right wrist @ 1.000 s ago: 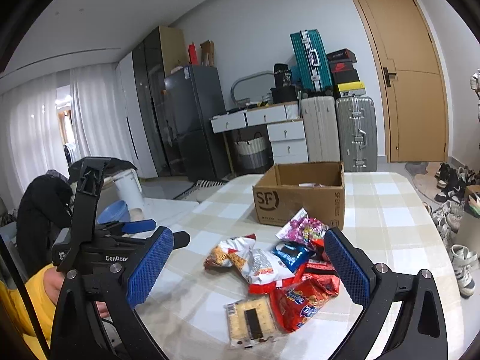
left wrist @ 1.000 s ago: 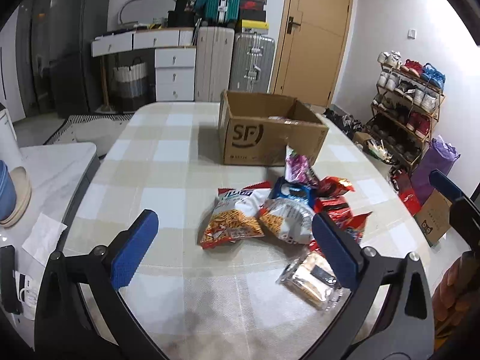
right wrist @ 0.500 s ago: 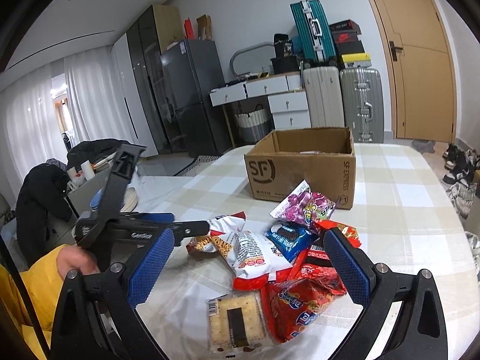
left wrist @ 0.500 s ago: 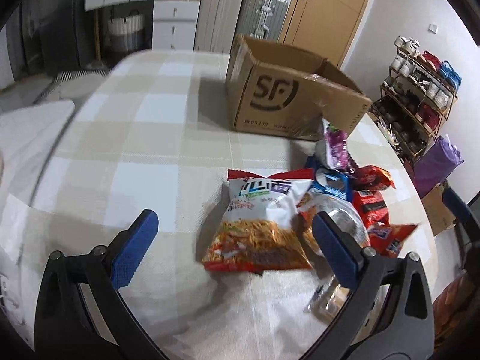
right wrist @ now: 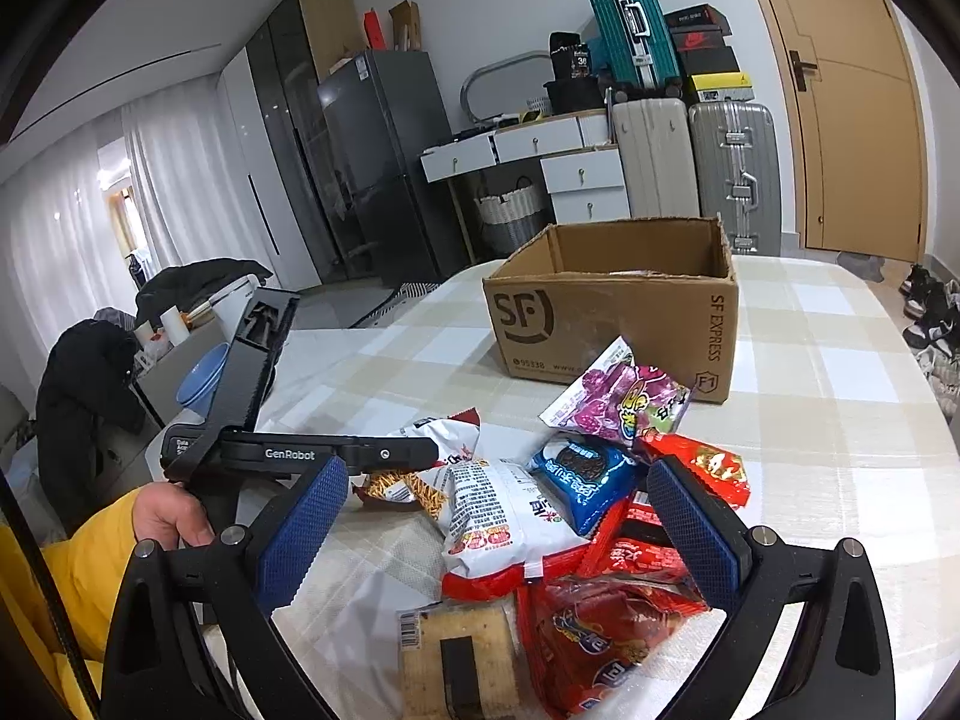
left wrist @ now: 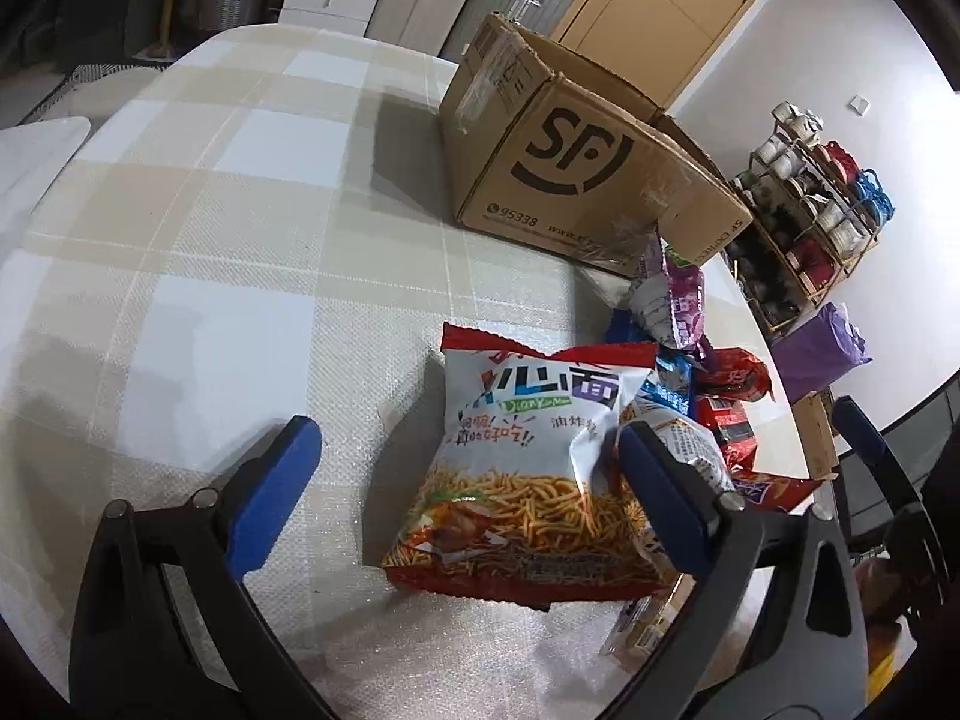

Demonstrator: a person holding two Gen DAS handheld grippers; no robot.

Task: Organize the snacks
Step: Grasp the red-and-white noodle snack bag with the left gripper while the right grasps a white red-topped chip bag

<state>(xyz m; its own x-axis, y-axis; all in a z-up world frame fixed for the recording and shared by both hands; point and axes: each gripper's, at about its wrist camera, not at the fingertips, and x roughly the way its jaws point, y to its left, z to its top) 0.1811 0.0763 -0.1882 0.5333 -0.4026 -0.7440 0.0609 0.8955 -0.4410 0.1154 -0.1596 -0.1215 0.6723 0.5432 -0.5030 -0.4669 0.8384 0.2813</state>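
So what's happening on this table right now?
A person holds a claw in each hand, sorting a pile of snacks beside an open brown cardboard box. The left claw, open, is lowered around a white and red noodle snack bag, not gripping it. The right claw hovers open over the pile.
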